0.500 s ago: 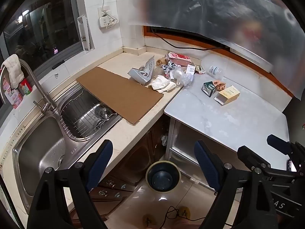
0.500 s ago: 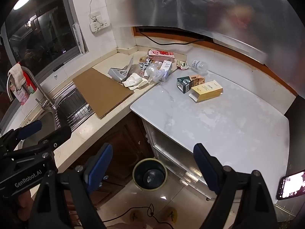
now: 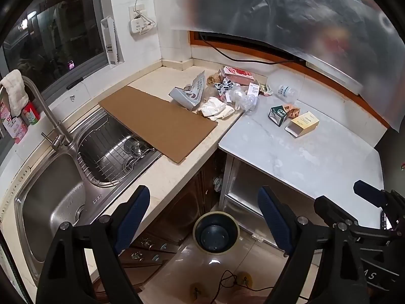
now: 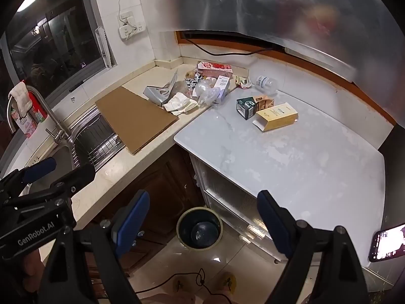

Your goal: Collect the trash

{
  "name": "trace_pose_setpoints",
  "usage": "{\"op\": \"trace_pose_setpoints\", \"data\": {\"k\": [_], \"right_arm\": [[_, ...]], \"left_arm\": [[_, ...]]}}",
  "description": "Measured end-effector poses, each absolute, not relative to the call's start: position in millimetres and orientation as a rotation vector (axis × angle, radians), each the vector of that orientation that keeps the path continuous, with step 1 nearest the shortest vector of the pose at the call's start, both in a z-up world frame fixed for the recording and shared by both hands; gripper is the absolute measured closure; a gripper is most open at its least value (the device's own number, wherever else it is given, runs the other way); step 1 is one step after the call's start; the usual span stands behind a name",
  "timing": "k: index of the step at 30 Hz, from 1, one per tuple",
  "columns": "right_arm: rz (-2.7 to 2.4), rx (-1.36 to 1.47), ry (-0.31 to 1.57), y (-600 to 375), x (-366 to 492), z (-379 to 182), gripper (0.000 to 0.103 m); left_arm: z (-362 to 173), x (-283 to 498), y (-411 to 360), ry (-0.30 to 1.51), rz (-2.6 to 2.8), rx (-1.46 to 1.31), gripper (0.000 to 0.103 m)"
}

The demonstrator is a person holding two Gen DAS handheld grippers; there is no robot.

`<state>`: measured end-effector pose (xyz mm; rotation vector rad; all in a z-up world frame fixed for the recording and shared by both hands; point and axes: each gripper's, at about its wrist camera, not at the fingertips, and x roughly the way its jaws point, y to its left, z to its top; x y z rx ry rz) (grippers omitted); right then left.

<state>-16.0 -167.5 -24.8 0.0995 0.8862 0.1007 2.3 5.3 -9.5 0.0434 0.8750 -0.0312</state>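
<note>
Left gripper (image 3: 203, 217) and right gripper (image 4: 202, 215), each with blue-padded black fingers, hang side by side over the floor with jaws spread fully wide and nothing between them. The trash, a heap of crumpled white paper (image 3: 215, 107), clear plastic wrap (image 3: 241, 98) and a pink carton (image 3: 238, 74), lies in the counter's corner, with a yellow cardboard box (image 4: 277, 116) and green carton (image 4: 245, 106) near it on the white marble worktop (image 4: 291, 164). A dark round bin (image 3: 216, 233) stands on the tiled floor below, and a flat brown cardboard sheet (image 3: 159, 121) partly covers the steel sink (image 3: 58, 200).
</note>
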Motion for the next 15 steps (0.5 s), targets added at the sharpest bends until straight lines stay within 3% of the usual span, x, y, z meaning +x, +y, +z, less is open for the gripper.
{"op": "trace_pose_setpoints", "data": {"k": [15], "right_arm": [[0.101, 0.110, 0.869, -165.1, -15.5, -23.2, 0.016]], "left_arm": [[-4.5, 7.9, 6.1, 0.859, -0.031, 0.057, 0.017]]}}
